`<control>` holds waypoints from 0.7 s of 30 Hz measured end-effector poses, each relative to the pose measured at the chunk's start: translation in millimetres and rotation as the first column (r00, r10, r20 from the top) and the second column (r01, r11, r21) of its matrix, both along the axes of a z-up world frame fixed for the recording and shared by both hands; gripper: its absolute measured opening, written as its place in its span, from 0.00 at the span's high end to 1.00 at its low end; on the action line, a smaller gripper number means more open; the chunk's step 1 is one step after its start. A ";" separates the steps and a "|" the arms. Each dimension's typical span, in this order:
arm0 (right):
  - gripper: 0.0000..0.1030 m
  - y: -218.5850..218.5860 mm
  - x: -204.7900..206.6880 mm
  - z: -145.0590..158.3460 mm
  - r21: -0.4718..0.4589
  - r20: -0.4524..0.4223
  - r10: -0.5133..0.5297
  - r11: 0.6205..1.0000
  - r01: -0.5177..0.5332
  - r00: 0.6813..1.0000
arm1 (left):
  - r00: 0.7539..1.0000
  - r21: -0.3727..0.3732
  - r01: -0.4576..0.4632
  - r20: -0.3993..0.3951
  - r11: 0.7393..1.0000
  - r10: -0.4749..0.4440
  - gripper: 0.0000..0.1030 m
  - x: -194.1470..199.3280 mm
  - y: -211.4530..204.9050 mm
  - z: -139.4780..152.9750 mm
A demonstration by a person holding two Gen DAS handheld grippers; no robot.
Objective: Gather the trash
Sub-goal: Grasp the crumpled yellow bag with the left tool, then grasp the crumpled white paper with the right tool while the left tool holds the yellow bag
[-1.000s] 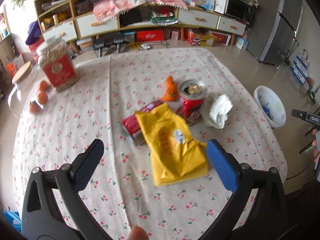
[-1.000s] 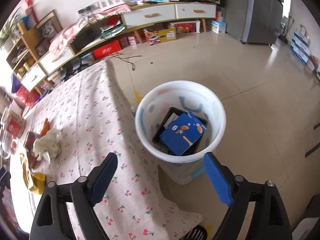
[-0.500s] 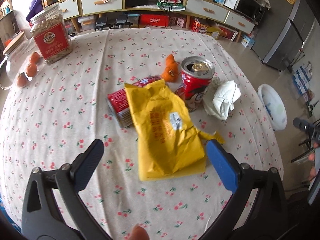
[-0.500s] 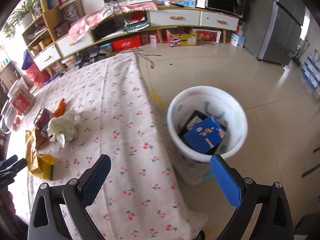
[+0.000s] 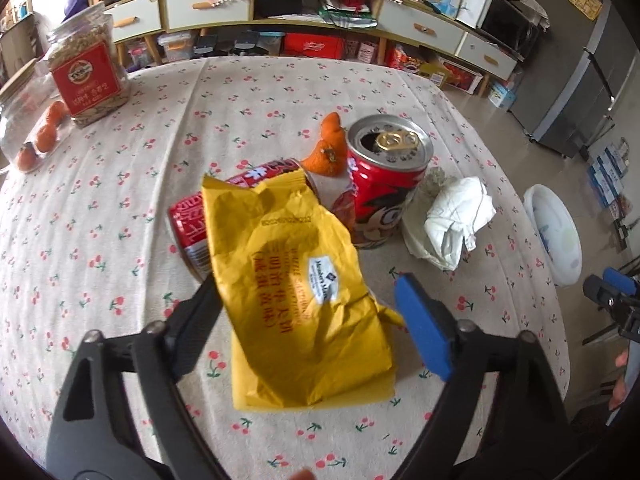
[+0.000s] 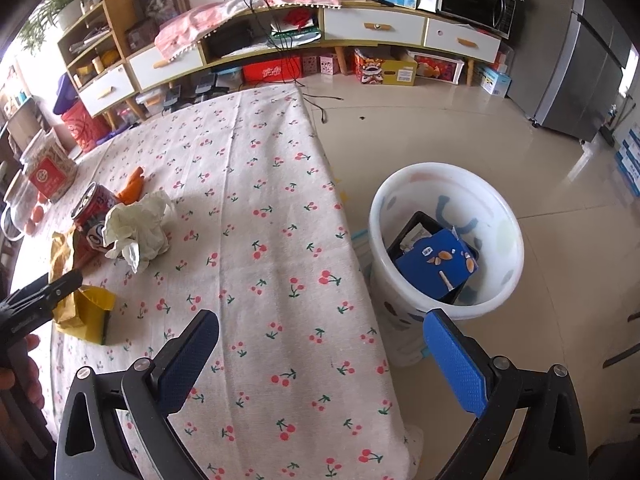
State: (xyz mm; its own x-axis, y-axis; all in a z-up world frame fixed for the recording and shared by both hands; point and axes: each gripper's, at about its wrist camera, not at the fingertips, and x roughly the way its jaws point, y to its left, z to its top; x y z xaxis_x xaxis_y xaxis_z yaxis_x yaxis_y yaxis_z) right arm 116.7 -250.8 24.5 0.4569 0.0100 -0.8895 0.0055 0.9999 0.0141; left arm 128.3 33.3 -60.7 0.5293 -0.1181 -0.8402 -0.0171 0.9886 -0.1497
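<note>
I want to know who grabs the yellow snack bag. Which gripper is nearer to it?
Left. The left gripper is open with its fingers on either side of the yellow snack bag. The right gripper is open over the table's near edge, beside the white trash bin.

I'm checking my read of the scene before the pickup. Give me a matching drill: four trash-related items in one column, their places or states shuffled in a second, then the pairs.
Items:
1. yellow bag
2. upright red can
3. crumpled white tissue
4. blue carton

Places or states:
A. inside the white bin
B. standing, top opened
C. between the open jaws of the left gripper
D. on the tablecloth, on the bin side of the upright can

Pairs: 1-C, 2-B, 3-D, 4-A
</note>
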 end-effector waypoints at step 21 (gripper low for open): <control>0.00 117.9 30.3 -14.3 -0.015 0.026 0.223 0.975 -0.223 0.974 | 0.998 -0.068 -0.027 0.054 0.997 0.030 0.49 -33.7 63.4 25.1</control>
